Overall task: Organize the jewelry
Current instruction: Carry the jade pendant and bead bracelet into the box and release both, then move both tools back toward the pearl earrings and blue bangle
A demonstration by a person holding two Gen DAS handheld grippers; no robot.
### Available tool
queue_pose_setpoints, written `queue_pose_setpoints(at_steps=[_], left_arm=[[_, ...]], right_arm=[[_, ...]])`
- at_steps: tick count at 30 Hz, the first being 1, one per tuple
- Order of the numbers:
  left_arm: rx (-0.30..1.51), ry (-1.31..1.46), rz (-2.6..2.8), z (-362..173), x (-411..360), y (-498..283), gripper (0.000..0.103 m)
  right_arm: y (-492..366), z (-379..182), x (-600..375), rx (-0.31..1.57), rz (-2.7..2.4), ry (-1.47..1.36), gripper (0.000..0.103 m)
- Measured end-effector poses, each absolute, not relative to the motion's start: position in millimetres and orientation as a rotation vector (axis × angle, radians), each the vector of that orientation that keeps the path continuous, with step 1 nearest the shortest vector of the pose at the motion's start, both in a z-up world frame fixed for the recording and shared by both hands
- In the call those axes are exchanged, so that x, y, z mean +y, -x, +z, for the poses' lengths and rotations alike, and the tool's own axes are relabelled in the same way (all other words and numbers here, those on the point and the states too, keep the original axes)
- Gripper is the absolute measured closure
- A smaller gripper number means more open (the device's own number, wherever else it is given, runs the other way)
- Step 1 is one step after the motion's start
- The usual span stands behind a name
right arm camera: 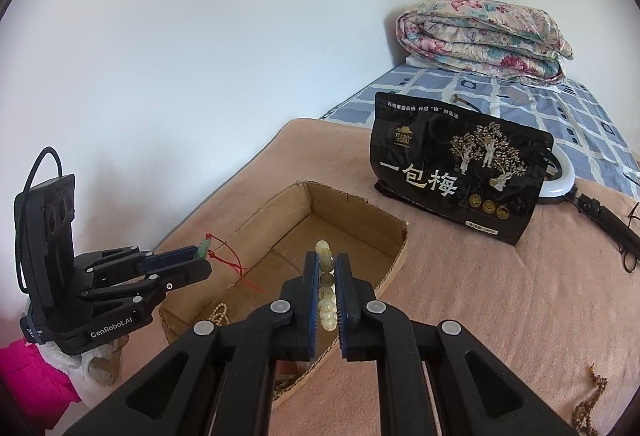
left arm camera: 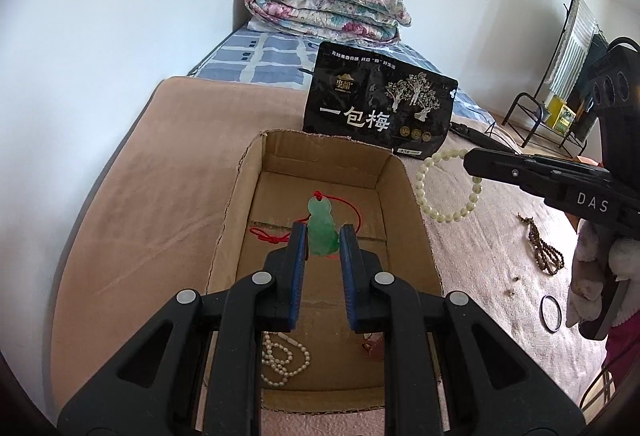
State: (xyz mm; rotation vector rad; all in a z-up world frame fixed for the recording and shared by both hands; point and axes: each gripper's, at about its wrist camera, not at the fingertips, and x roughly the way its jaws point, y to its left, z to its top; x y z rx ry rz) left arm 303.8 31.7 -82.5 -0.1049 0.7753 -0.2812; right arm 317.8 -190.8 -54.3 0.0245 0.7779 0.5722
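Green gourd-shaped jade pendant on red cord (left arm camera: pixel 322 232) is clamped between the left gripper's (left arm camera: pixel 323 236) nearly closed blue pads, above the open brown cardboard box (left arm camera: pixel 394 171). Pale cream bead bracelet (left arm camera: pixel 448 191) hangs pinched in the right gripper (right arm camera: pixel 327 276), beside the box. White pearl necklace (left arm camera: pixel 282 358) lies inside.
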Motion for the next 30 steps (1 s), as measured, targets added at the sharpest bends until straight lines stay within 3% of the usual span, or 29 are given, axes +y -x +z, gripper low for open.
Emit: queue_pose_setpoints(at_steps=[14,15,16,18,30], left_arm=[[0.82,0.111,-0.286,-100,37,-314,0.087],[0.82,0.112,-0.282,-100,37,-314,0.087],[0.824,0.116,-0.281,-100,38,-314,0.086],[0.828,0.129,-0.28,-100,39,-313,0.067],[0.795,0.114,-0.276,-86,31,-297,0.067]], right_arm=[[-332,-78,-161,0.824,0.579,0.001,0.096],[-332,-79,-162,0.823,0.574,-0.004,0.087],[-332,-79,-162,0.822,0.573,-0.013,0.069],[-331,-77,-165,0.813,0.562,-0.027,0.061],[-312,-62,-192,0.788,0.528,-0.043,0.061]])
